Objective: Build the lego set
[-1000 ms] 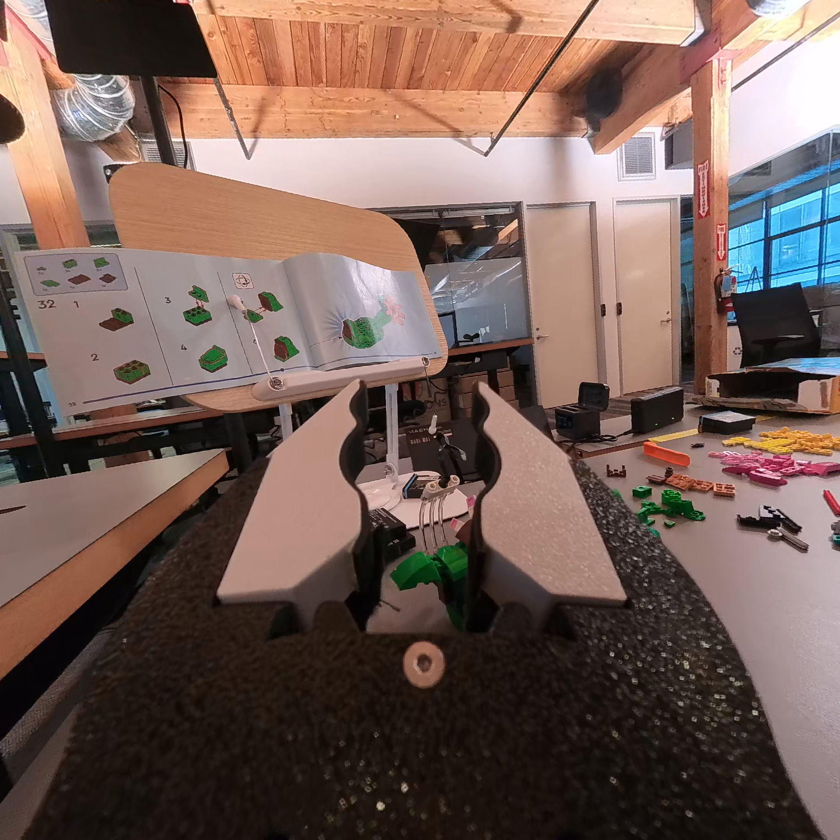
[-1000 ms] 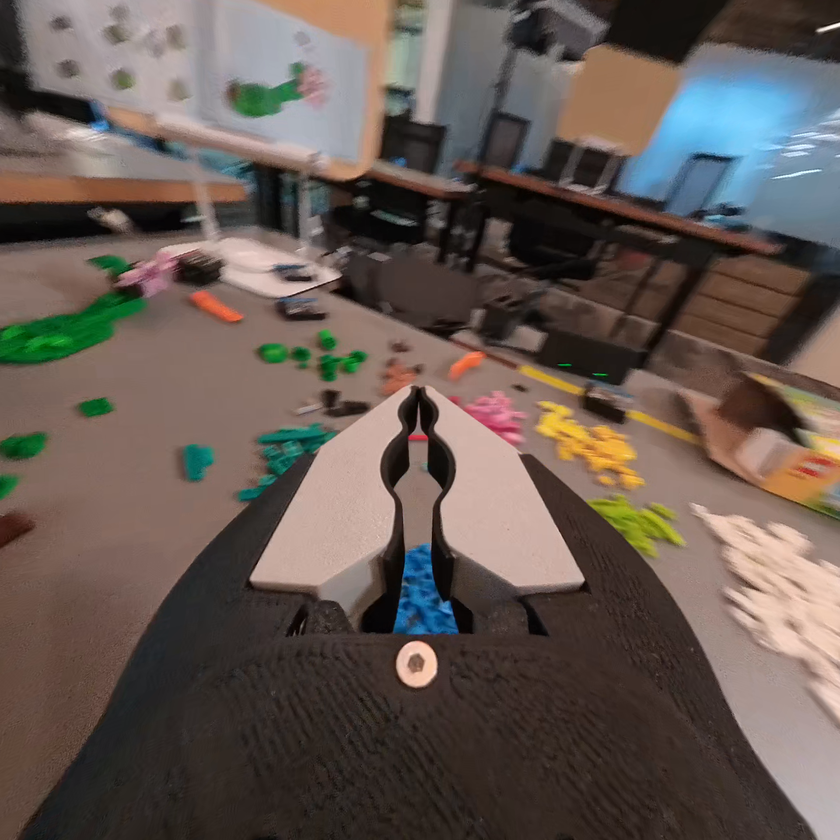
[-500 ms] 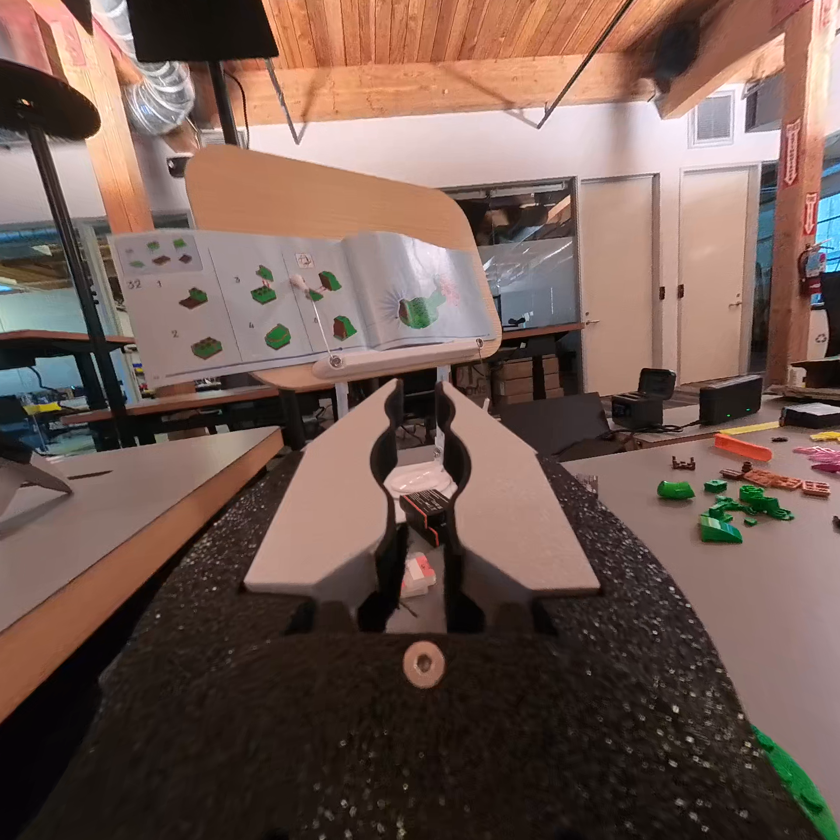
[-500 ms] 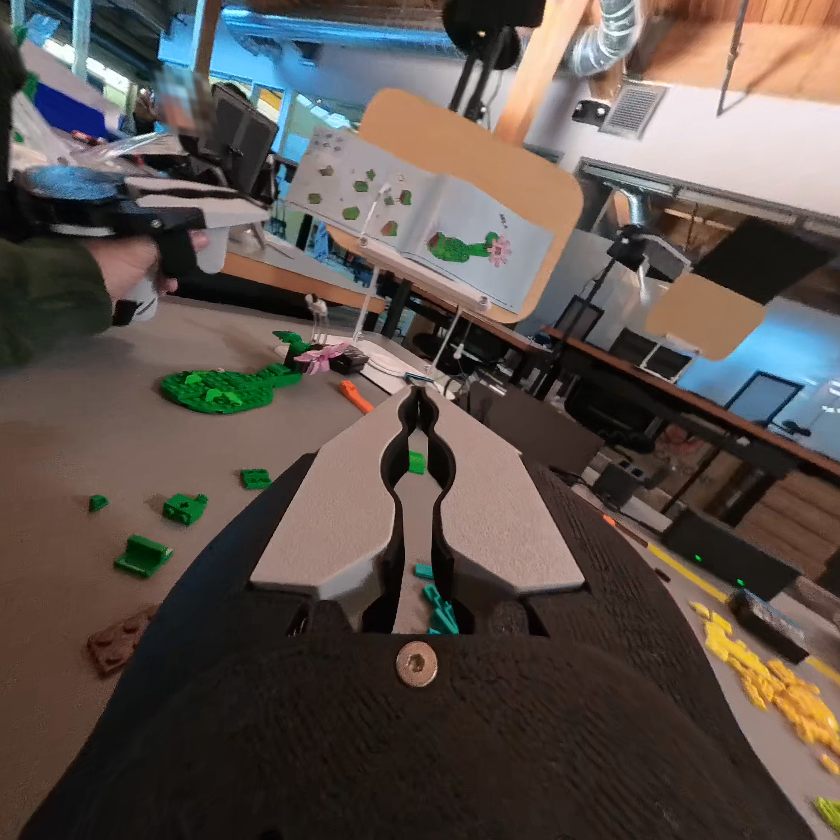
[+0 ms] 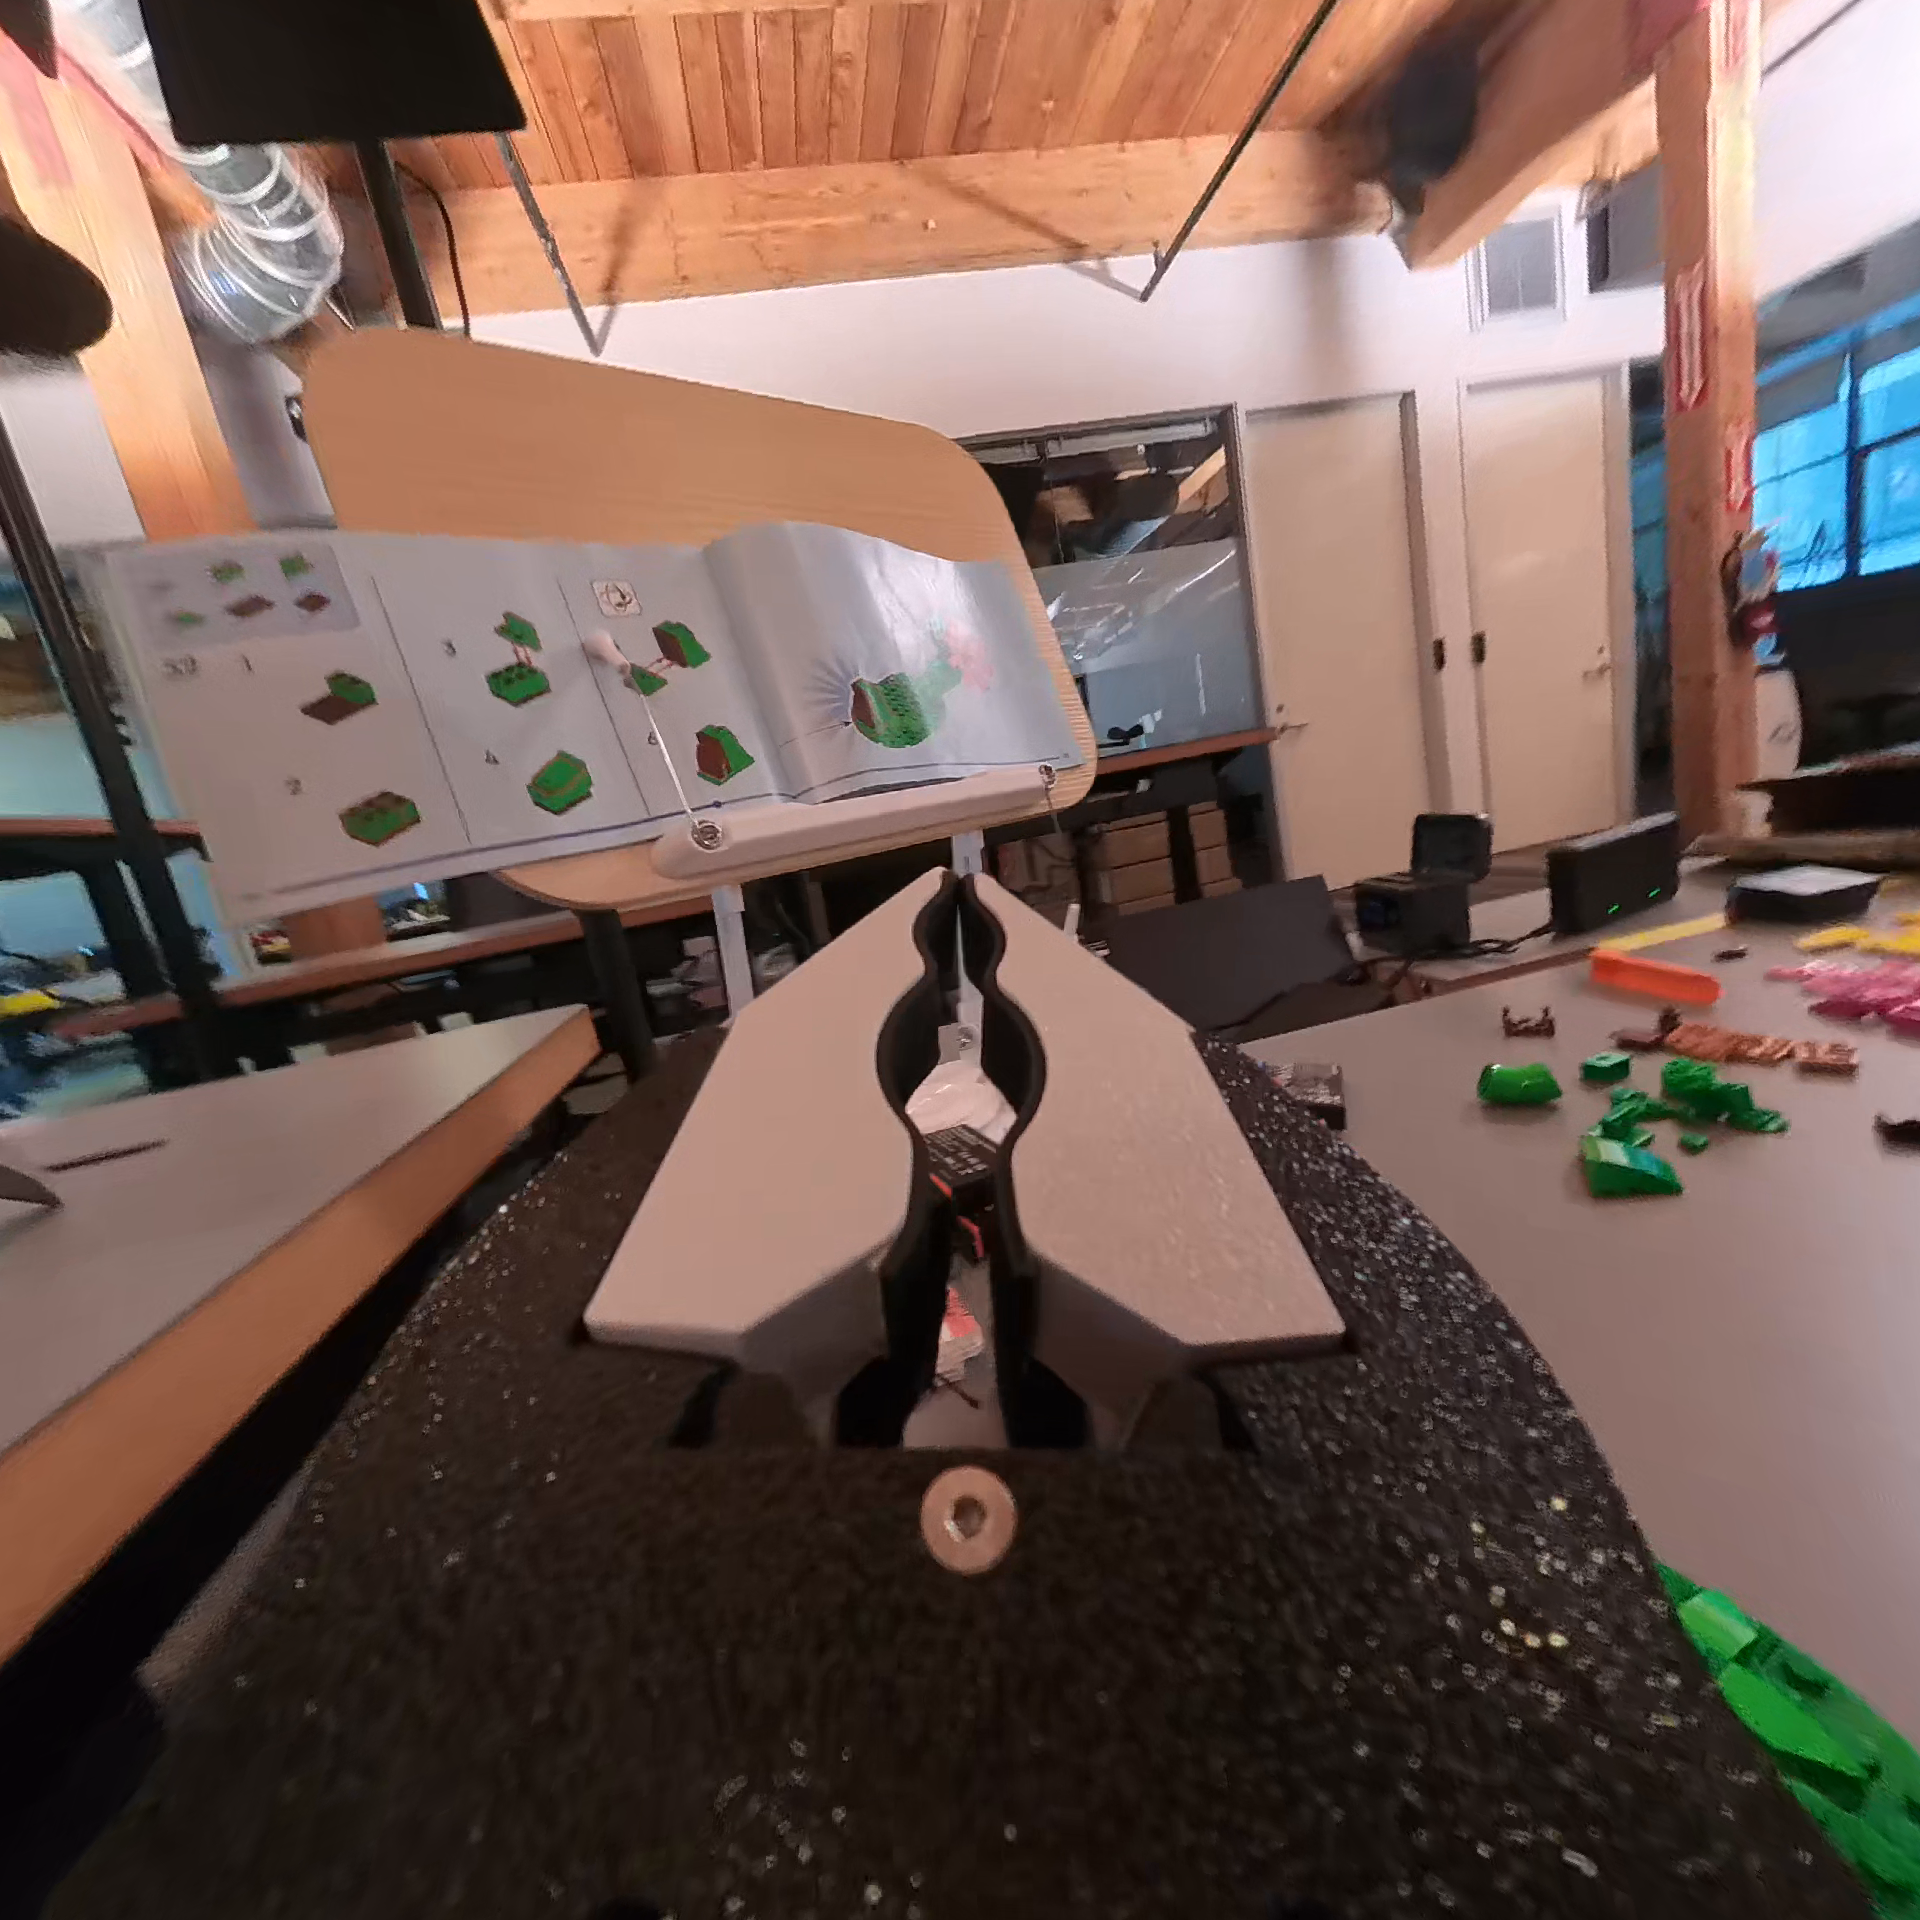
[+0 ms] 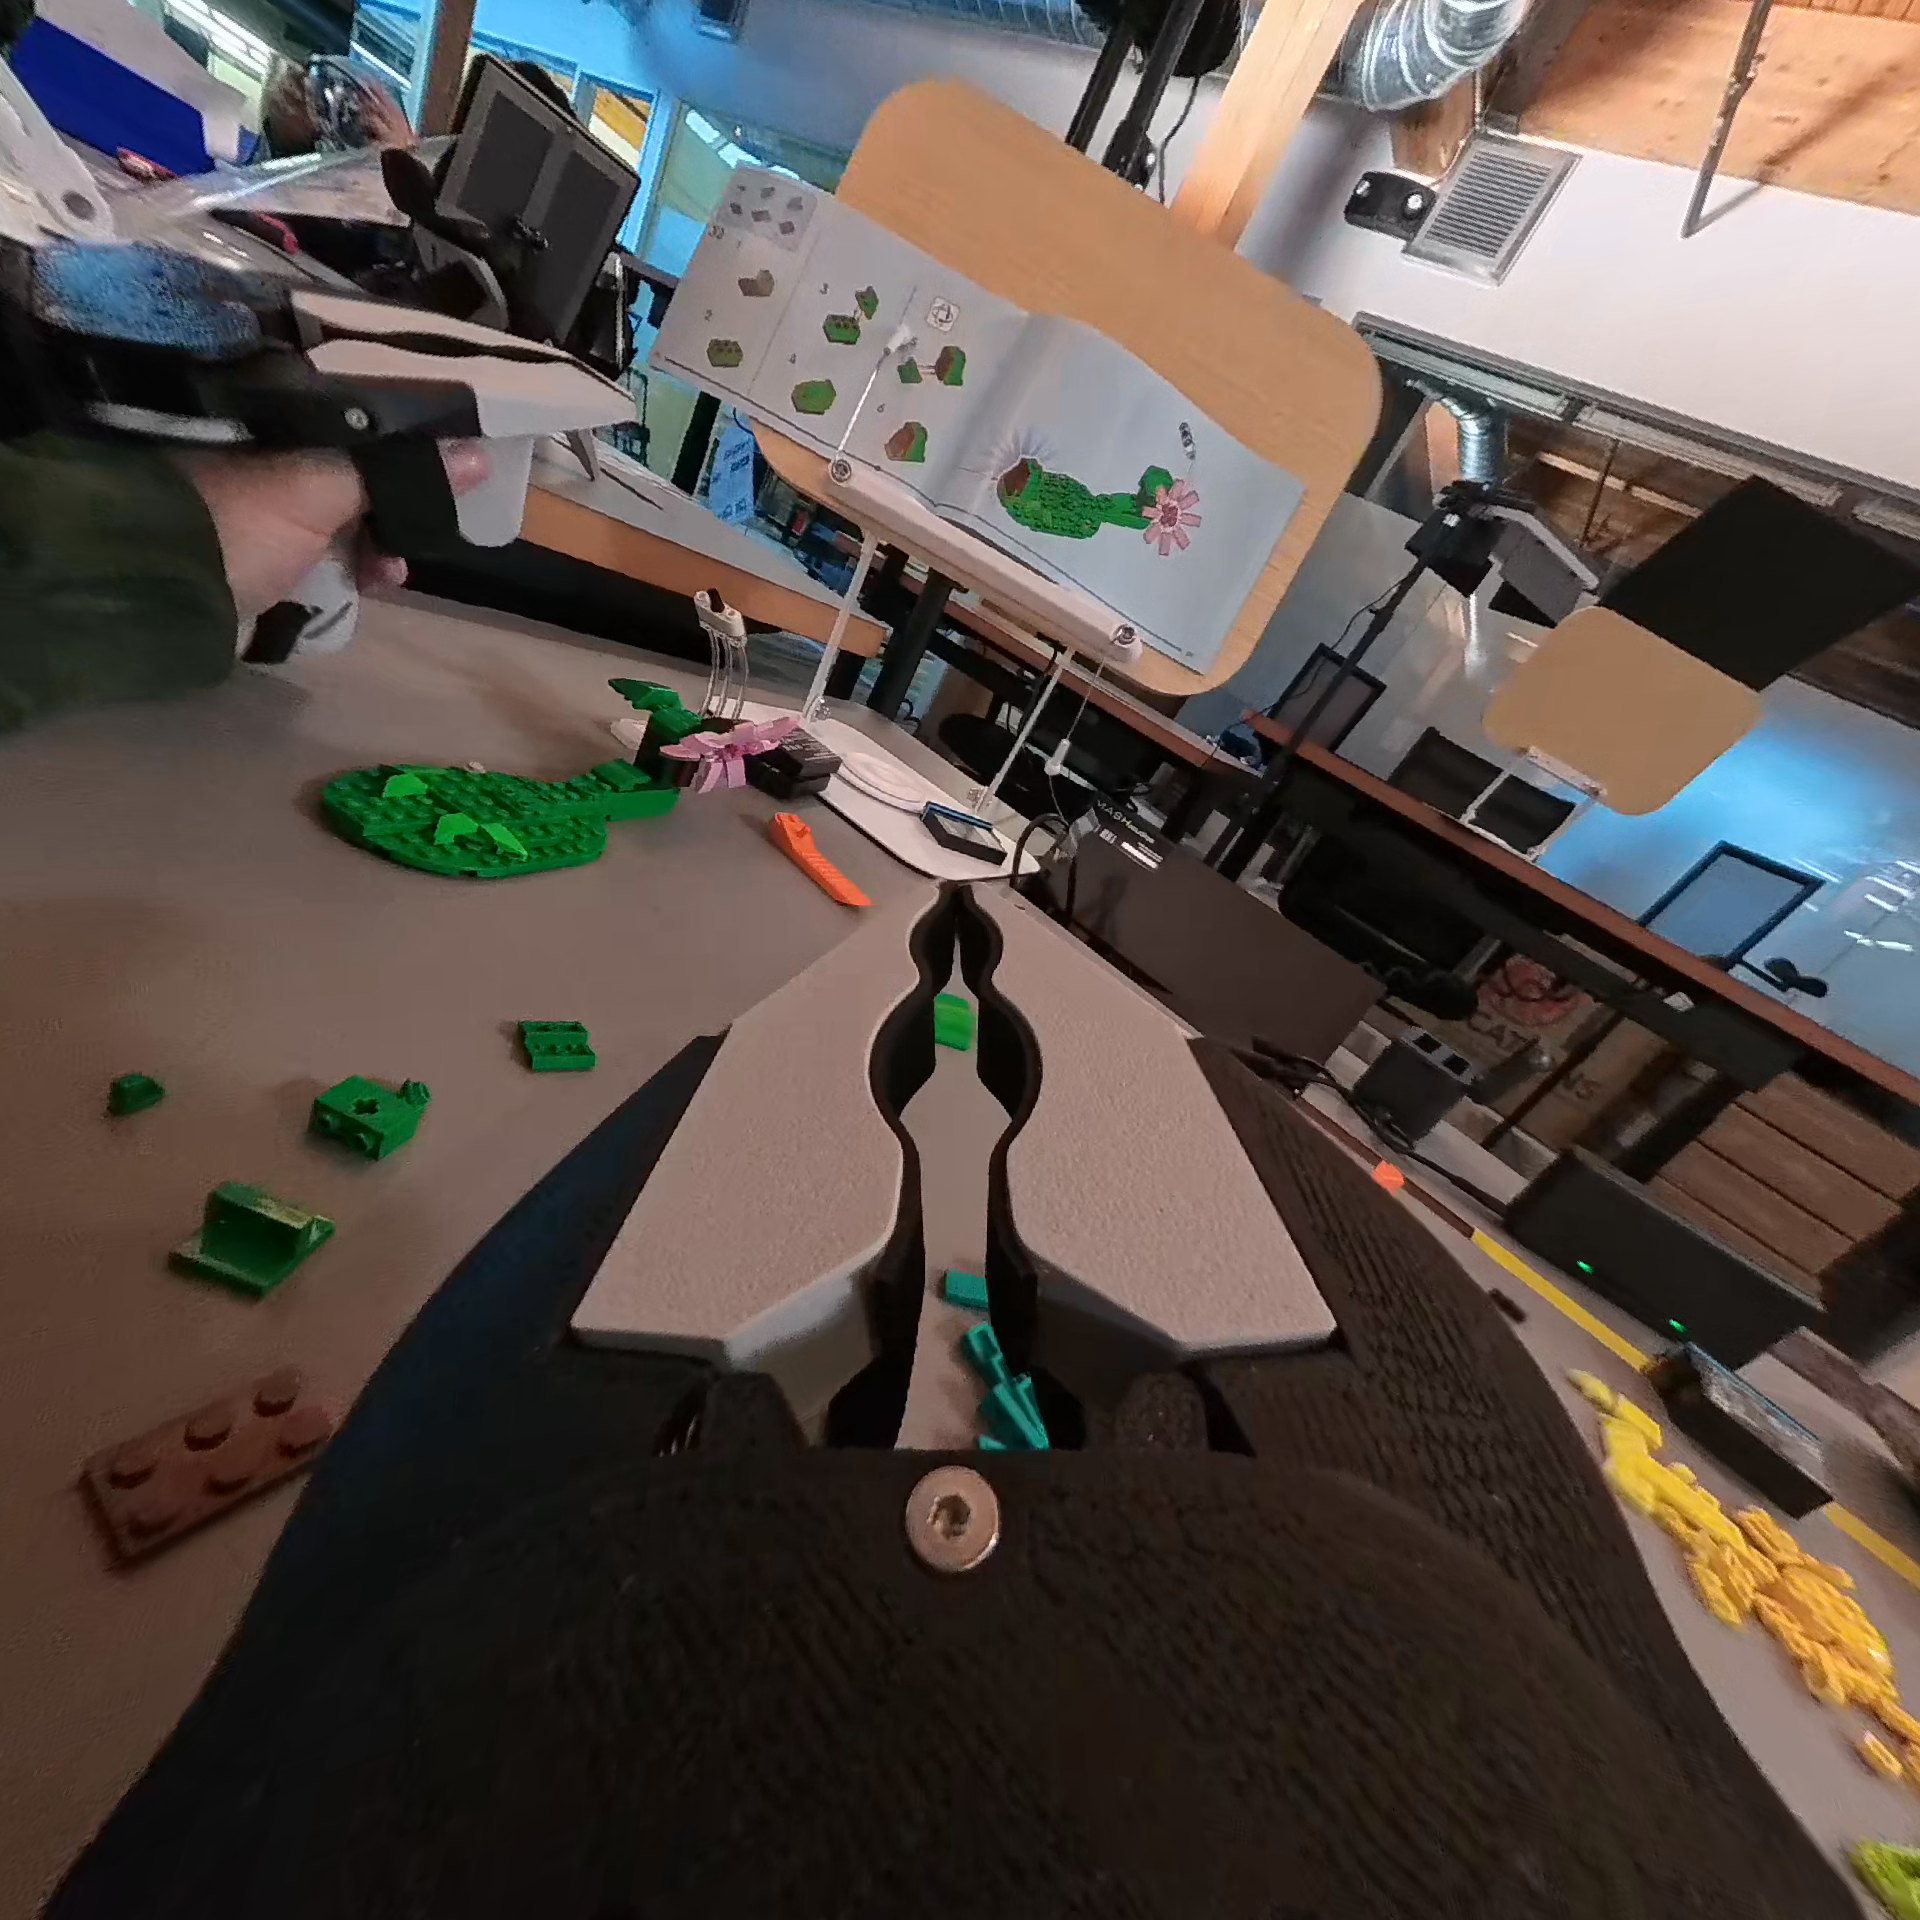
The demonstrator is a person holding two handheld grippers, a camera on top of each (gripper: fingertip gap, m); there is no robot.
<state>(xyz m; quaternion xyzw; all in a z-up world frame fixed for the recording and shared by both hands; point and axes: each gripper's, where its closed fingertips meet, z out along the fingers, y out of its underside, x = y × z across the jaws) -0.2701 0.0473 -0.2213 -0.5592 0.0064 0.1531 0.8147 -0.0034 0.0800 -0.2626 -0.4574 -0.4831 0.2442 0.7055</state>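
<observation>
My left gripper (image 5: 958, 885) is shut and empty, raised above the grey table and aimed at the open instruction booklet (image 5: 582, 707) on its wooden stand. It also shows in the right wrist view (image 6: 582, 400), held in a hand at the upper left. My right gripper (image 6: 954, 896) is shut and empty, low over the table. The green Lego base build (image 6: 468, 821) with a pink flower (image 6: 727, 750) lies ahead and left of it. Loose green bricks (image 6: 366, 1117) and a brown plate (image 6: 197, 1460) lie to its left. Teal pieces (image 6: 1003, 1392) show under its fingers.
An orange brick separator (image 6: 821, 860) lies past the green build. Yellow pieces (image 6: 1766, 1579) lie at the right. More green pieces (image 5: 1642, 1117), brown pieces (image 5: 1745, 1049) and pink ones (image 5: 1860, 987) lie right of the left gripper. Black boxes (image 5: 1610, 883) stand at the table's far edge. Spacing between my two grippers at the tips: around 30 cm. To the brown plate (image 6: 197, 1460): right tips about 15 cm, left tips about 35 cm.
My left gripper closed from wide open and rose away from the green build. My right gripper swung left and tilted up, from the piece piles toward the booklet and the build.
</observation>
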